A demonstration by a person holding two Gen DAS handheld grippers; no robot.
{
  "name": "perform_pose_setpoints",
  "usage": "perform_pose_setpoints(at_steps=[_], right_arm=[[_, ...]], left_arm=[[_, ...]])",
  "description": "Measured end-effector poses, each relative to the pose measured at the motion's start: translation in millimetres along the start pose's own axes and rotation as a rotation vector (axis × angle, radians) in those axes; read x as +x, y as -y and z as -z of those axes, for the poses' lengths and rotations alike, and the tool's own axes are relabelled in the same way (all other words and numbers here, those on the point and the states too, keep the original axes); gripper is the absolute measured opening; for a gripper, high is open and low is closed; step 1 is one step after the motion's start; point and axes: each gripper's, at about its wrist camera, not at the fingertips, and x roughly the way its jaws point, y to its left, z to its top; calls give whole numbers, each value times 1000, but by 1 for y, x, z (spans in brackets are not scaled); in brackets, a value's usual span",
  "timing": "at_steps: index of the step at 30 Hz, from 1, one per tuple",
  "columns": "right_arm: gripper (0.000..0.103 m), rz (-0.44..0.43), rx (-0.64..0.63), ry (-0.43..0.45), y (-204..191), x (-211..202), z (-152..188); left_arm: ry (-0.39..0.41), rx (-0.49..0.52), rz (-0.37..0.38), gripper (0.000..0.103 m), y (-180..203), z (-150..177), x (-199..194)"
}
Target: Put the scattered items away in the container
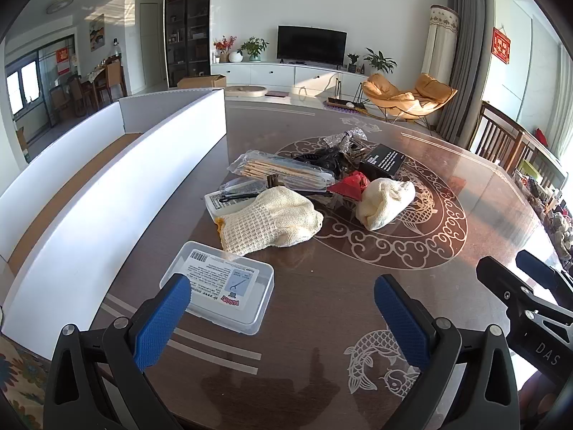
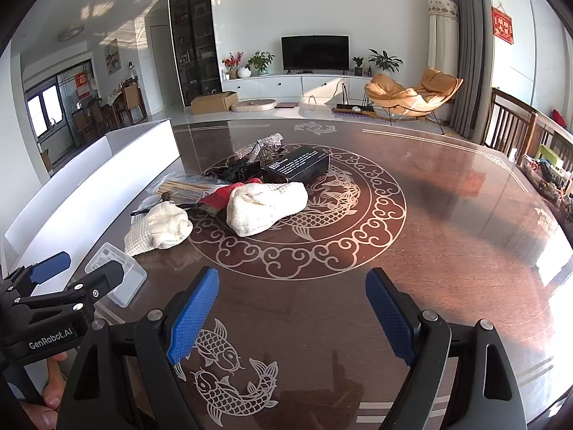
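A long white cardboard container [image 1: 107, 193] lies along the table's left side, its inside bare. Scattered beside it are a clear plastic case [image 1: 218, 290] with a printed label, two cream knitted gloves [image 1: 272, 220] [image 1: 385, 199], a bag of wooden sticks [image 1: 283, 170], a black box [image 1: 383, 161], a red piece [image 1: 349, 182] and dark tangled items. My left gripper [image 1: 279, 297] hovers open above the table, its left pad over the case's near corner. My right gripper [image 2: 292, 301] is open over bare table, nothing between its fingers. The right wrist view shows the same gloves [image 2: 266, 206] and the container [image 2: 89, 193].
The round dark table [image 2: 447, 233] has pale fish and cloud ornaments. Wooden chairs [image 2: 515, 132] and clutter stand at the right edge. A hand [image 2: 50, 394] holds the left gripper's handle. Behind the table lies a living room with a television and an orange lounge chair.
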Motion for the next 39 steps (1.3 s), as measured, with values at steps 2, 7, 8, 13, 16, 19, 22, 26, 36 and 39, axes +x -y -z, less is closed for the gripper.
perform_pose_setpoints(at_steps=[2, 7, 8, 13, 16, 19, 22, 26, 36, 39], right_arm=[[85, -1, -1, -1, -1, 0, 0], [85, -1, -5, -2, -2, 1, 0], [85, -1, -6, -1, -3, 1, 0], [85, -3, -14, 3, -5, 0, 0], [85, -2, -19, 6, -6, 0, 0], [85, -4, -17, 5, -6, 0, 0], [85, -4, -12, 5, -5, 0, 0], [85, -2, -13, 3, -4, 0, -1], [85, 7, -26, -4, -5, 1, 0], [85, 9, -28, -4, -5, 2, 0]], left_arm=[[-1, -1, 1, 103, -1, 0, 0], [0, 0, 1, 103, -1, 0, 0], [0, 0, 1, 103, -1, 0, 0], [1, -3, 3, 103, -1, 0, 0], [1, -2, 4, 103, -1, 0, -1], [1, 2, 5, 103, -1, 1, -1], [-1, 4, 5, 103, -1, 2, -1], [-6, 3, 6, 103, -2, 3, 0], [-16, 6, 7, 103, -3, 5, 4], [-22, 5, 5, 103, -4, 6, 6]])
